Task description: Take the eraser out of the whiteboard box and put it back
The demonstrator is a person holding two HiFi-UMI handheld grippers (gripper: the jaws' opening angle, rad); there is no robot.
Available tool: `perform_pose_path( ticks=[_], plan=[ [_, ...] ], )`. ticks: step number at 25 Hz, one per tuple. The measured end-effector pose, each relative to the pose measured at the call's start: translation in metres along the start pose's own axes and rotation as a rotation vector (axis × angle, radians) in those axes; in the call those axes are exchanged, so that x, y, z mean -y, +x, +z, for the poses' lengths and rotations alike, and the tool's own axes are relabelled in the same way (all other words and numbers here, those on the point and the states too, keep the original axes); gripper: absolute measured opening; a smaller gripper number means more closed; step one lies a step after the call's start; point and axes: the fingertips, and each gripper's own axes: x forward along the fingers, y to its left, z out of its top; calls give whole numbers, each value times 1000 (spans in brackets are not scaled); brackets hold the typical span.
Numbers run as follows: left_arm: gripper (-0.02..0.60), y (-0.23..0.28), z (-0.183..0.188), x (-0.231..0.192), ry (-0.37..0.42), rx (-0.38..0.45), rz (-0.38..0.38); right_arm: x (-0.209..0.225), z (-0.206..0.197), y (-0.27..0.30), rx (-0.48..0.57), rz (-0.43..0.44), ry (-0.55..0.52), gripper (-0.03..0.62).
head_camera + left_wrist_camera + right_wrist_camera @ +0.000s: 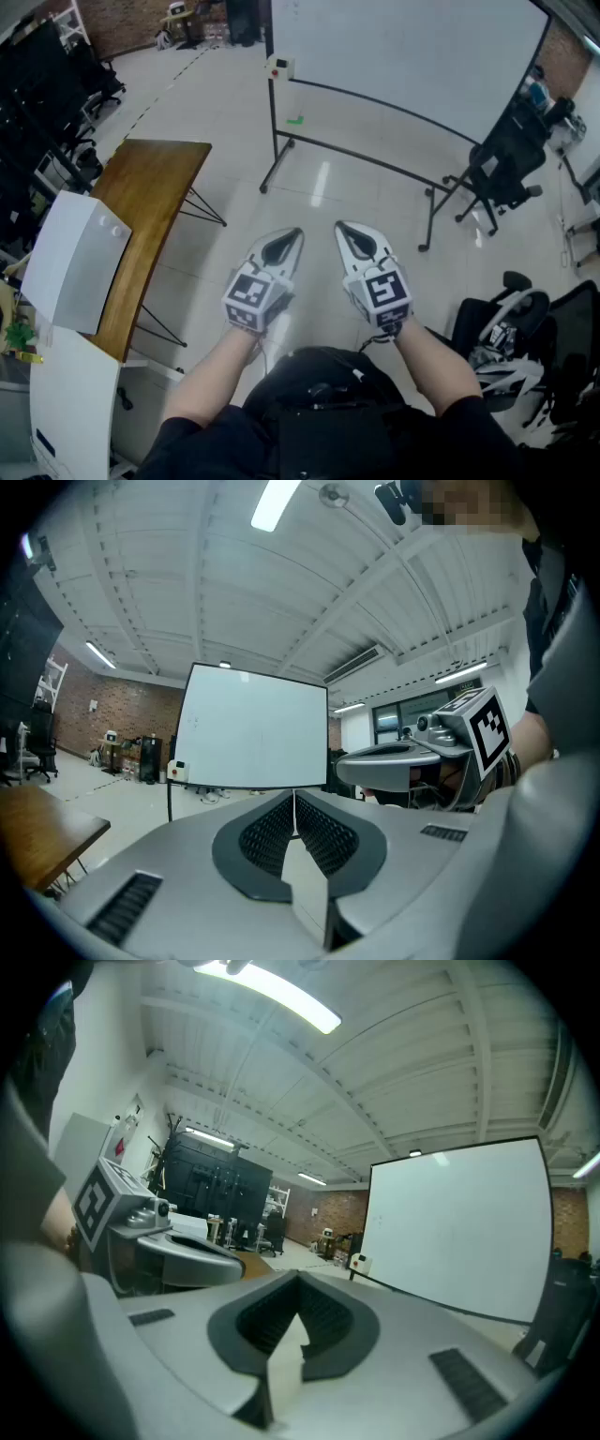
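A whiteboard (403, 56) on a black wheeled stand stands ahead across the tiled floor. A small white box (278, 67) with a red dot hangs at its left edge; no eraser shows. Something small and green (296, 120) lies by the board's lower rail. My left gripper (292, 234) and right gripper (345, 228) are held side by side at waist height, well short of the board, both shut with nothing between the jaws. The left gripper view has its closed jaws (294, 799) aimed at the whiteboard (253, 728) and box (176, 771). In the right gripper view, closed jaws (300, 1279) face the board (459, 1232).
A wooden table (150, 216) and a white cabinet (75, 262) stand to the left. A black office chair (506, 159) sits by the board's right leg, and more chairs (525, 328) crowd the right. Dark desks and chairs (56, 84) line the far left.
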Motion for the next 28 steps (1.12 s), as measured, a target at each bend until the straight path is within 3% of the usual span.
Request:
perform_pose_path(
  ticks=[16,21,28],
  plan=[
    [5,22,1,-69,3,-13,89,12,13,81,24,86,-45,18],
    [5,61,-1,-100,7,-39,120,46,2,123,22,107,-7,18],
    [5,149,0,-142,-4,-86,157,128,-6,185,20,134,38,18]
  ],
)
